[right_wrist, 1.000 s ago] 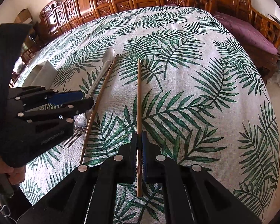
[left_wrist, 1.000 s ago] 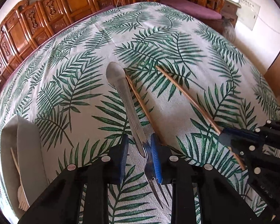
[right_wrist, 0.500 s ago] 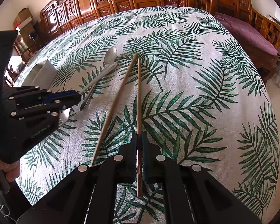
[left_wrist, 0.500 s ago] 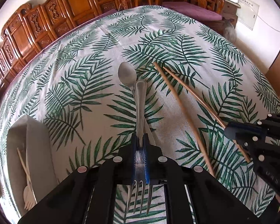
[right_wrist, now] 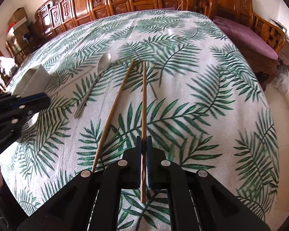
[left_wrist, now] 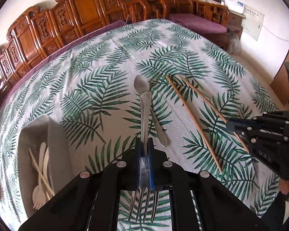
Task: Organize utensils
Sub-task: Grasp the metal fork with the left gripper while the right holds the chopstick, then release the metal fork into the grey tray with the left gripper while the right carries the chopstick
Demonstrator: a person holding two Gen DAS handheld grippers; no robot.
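Observation:
My left gripper [left_wrist: 144,144] is shut on a metal fork [left_wrist: 145,111], held above the table with its tines pointing back toward the camera. A metal spoon [left_wrist: 144,90] lies on the leaf-print cloth below it; it also shows in the right wrist view [right_wrist: 94,82]. My right gripper [right_wrist: 144,140] is shut on a wooden chopstick [right_wrist: 144,96]. A second chopstick [right_wrist: 115,107] lies loose on the cloth just left of it. In the left wrist view the loose chopstick [left_wrist: 192,119] and the held chopstick [left_wrist: 204,100] lie side by side, with my right gripper [left_wrist: 235,128] at the right.
A grey tray [left_wrist: 57,134] at the left holds several pale plastic and wooden utensils [left_wrist: 41,171]; it also shows in the right wrist view [right_wrist: 34,79]. Carved wooden chairs [left_wrist: 77,19] line the far side. A purple-cushioned bench [right_wrist: 246,36] stands beyond the table's right edge.
My left gripper closed on the fork and lifted it off the spoon. The loose chopstick has shifted right, beside the one my right gripper holds. The right gripper stayed shut.

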